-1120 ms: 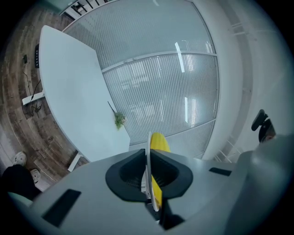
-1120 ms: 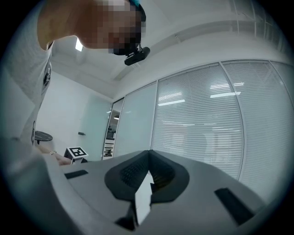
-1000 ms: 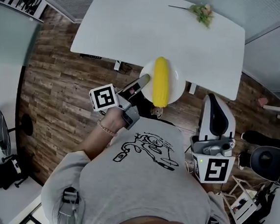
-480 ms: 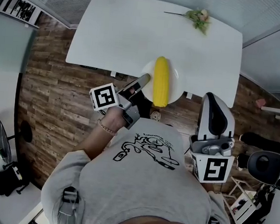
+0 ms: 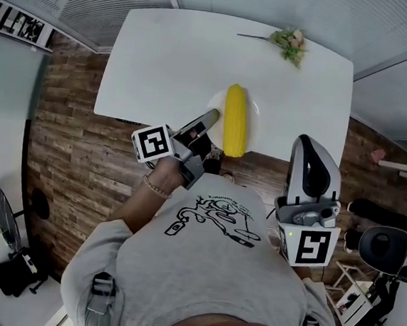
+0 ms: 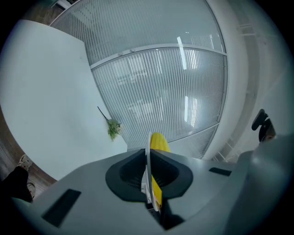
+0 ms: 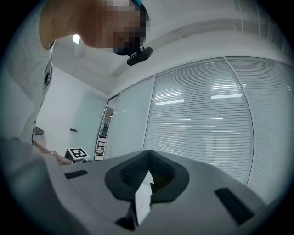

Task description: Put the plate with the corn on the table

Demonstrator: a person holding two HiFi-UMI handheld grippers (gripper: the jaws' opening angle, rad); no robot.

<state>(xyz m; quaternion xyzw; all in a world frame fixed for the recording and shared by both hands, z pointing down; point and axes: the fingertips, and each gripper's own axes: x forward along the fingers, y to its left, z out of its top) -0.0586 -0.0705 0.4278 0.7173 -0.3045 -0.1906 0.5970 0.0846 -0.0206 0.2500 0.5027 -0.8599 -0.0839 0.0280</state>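
Note:
A yellow corn cob (image 5: 236, 119) lies on a white plate (image 5: 255, 118) over the near edge of the white table (image 5: 171, 55). My left gripper (image 5: 210, 118) is shut on the plate's left rim. In the left gripper view the plate (image 6: 148, 172) shows edge-on between the shut jaws, with the corn (image 6: 159, 142) on its right side. I cannot tell whether the plate touches the tabletop. My right gripper (image 5: 308, 142) hangs at the person's right side, off the table. In the right gripper view that gripper (image 7: 148, 166) is shut with nothing in it.
A green flower sprig (image 5: 292, 38) lies at the table's far right, and the same sprig (image 6: 113, 129) shows in the left gripper view. Wooden floor (image 5: 76, 146) surrounds the table. A black chair (image 5: 385, 248) stands at the right, and slatted blinds (image 6: 156, 87) lie beyond the table.
The plate with the corn, held by my left gripper, has moved farther in over the table's near edge. My right gripper has stayed at the person's side.

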